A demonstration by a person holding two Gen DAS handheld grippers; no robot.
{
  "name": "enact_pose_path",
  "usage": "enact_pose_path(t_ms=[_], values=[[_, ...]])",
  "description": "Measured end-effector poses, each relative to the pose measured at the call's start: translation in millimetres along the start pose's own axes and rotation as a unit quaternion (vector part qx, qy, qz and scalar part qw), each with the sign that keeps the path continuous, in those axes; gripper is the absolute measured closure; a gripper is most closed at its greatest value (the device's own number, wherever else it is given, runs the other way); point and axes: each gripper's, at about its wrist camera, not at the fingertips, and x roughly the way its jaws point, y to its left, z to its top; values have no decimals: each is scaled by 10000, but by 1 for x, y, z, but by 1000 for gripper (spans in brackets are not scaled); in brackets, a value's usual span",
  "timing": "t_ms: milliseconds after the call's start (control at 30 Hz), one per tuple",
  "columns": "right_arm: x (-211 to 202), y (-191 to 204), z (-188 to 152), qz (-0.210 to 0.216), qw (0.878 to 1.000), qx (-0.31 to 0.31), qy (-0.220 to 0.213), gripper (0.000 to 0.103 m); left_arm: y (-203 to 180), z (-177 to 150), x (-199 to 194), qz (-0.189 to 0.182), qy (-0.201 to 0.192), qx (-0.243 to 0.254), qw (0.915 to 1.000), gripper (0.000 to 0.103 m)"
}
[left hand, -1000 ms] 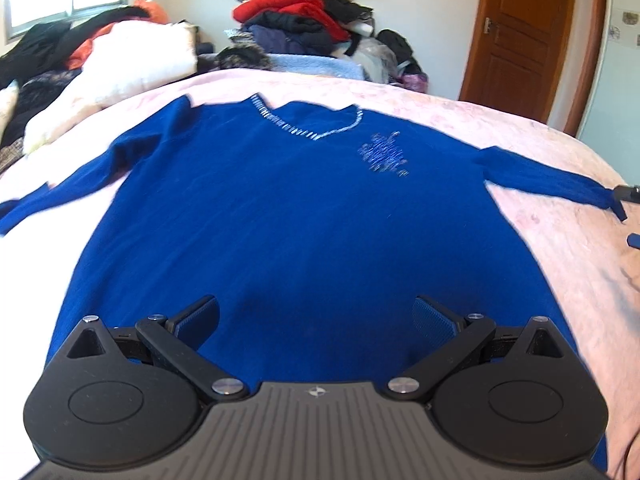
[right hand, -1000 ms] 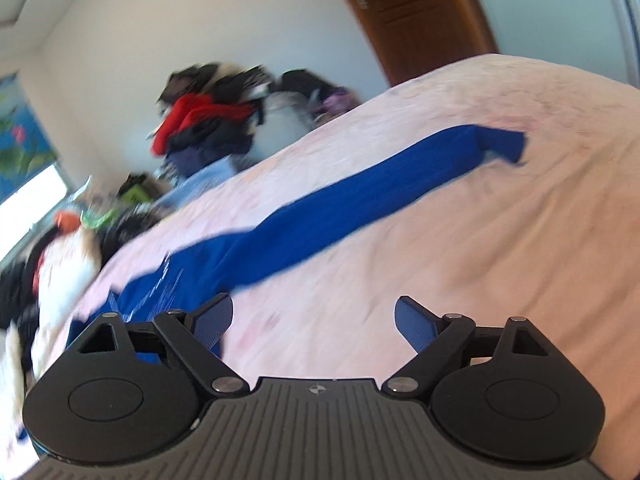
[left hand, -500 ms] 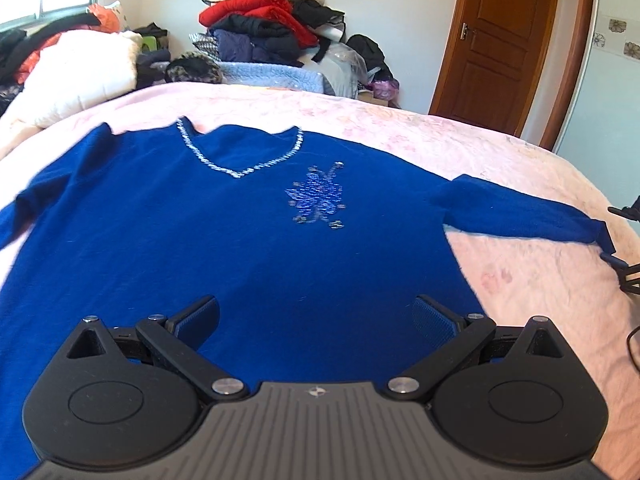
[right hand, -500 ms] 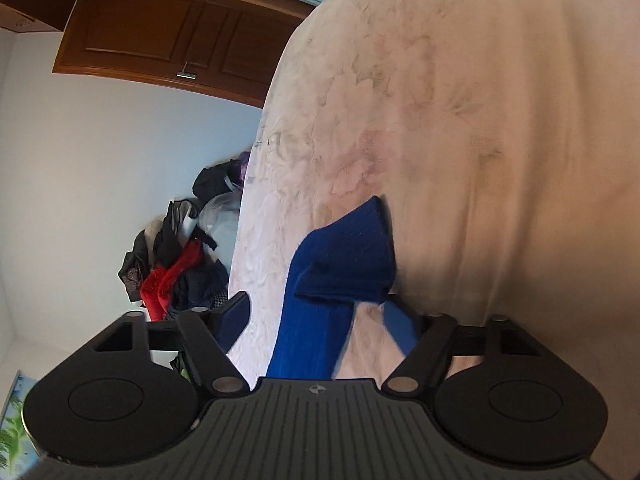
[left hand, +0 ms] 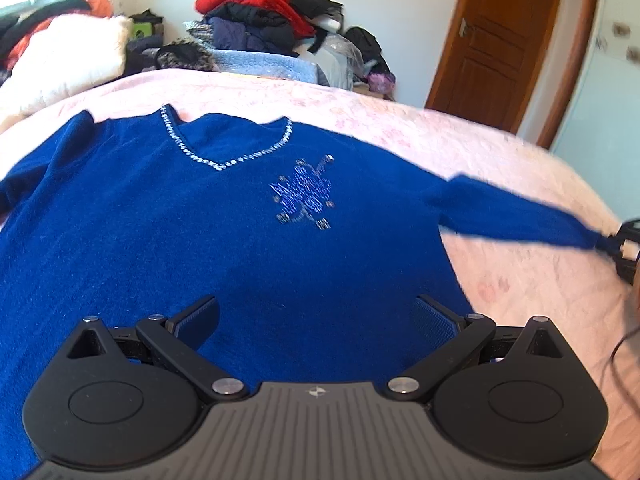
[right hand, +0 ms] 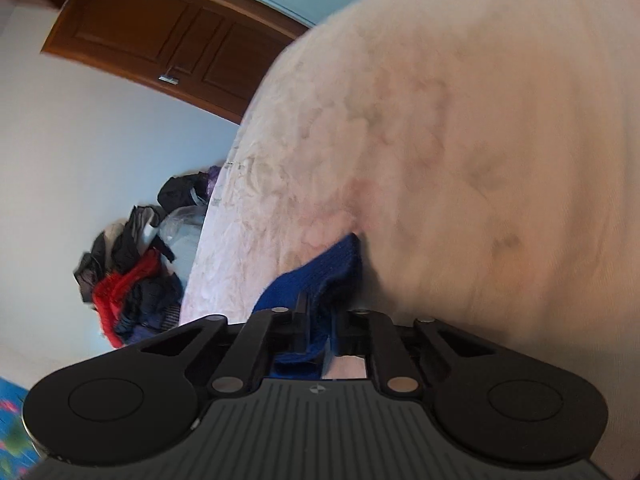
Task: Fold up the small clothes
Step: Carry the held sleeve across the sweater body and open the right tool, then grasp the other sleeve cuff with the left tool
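A blue V-neck sweater [left hand: 200,232] with a silver-trimmed collar and a beaded chest motif lies flat, front up, on the pink bed [left hand: 500,152]. My left gripper [left hand: 316,314] is open and empty, hovering over the sweater's lower body. My right gripper [right hand: 320,320] is shut on the cuff of the sweater's right-hand sleeve [right hand: 316,276]. It shows in the left wrist view [left hand: 624,240] at the far right edge, holding the sleeve [left hand: 520,216] stretched outward. The sweater's left sleeve runs out of view.
A tall pile of red, black and grey clothes [left hand: 264,12] stands behind the bed, with white and orange bedding [left hand: 68,60] at the back left. A brown wooden door [left hand: 504,40] is at the back right. The bed's right edge lies near the held cuff.
My right gripper has closed on the sleeve cuff, which lay between its open fingers half a second ago. The sleeve is now pulled taut. My left gripper stays open above the sweater's body.
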Motion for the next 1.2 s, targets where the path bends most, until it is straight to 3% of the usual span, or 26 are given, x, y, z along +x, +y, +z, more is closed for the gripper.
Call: enact_pose_path(t_ms=[67,133,233,300,433,467,500,567,633,733,833,933,1033,1167,1200], values=[[0,26,-5,75,9980,-632,-46,91,12,9,-2,-186,-91,-285,9994,0],[-5,66,-28,352,9867,-1586,7,91,24,23,-3,-492,-225,-602,9967,0],[-5,135,-95,990,9469,-3029,429,91,45,49,5,-1006,-416,-1240,9863,0],[0,170,-148,1496,9175,-3574,901,91,57,65,16,-1314,-439,-1763,9745,0],[20,215,-254,2229,8722,-3886,1964,91,83,80,53,-2233,-230,-2711,9360,0],[24,222,-277,2409,8620,-3836,2274,84,89,77,62,-2322,-147,-2970,9261,0],[28,224,-294,2528,8550,-3712,2595,62,95,73,70,-2404,-51,-3204,9163,0],[19,228,-322,2718,8448,-3294,3225,32,103,64,84,-2464,161,-3542,9020,0],[8,220,-322,2913,8548,-2866,3199,30,107,56,89,-2604,228,-3635,8942,0],[-12,191,-302,2815,8756,-2360,3138,33,104,55,97,-2524,279,-3548,8998,0],[-16,171,-285,2632,8890,-2087,3111,33,100,58,110,-2569,412,-3583,8966,0],[-19,158,-282,2484,9030,-1851,2976,33,88,64,126,-2477,603,-3510,9010,0],[-14,139,-284,2366,9101,-1567,3021,33,81,68,138,-2264,671,-3500,9065,0],[-10,124,-293,2347,9073,-1415,3189,31,77,75,142,-2147,713,-3424,9119,1],[-11,123,-294,2381,9075,-1450,3143,31,76,77,143,-2093,718,-3381,9147,9]])
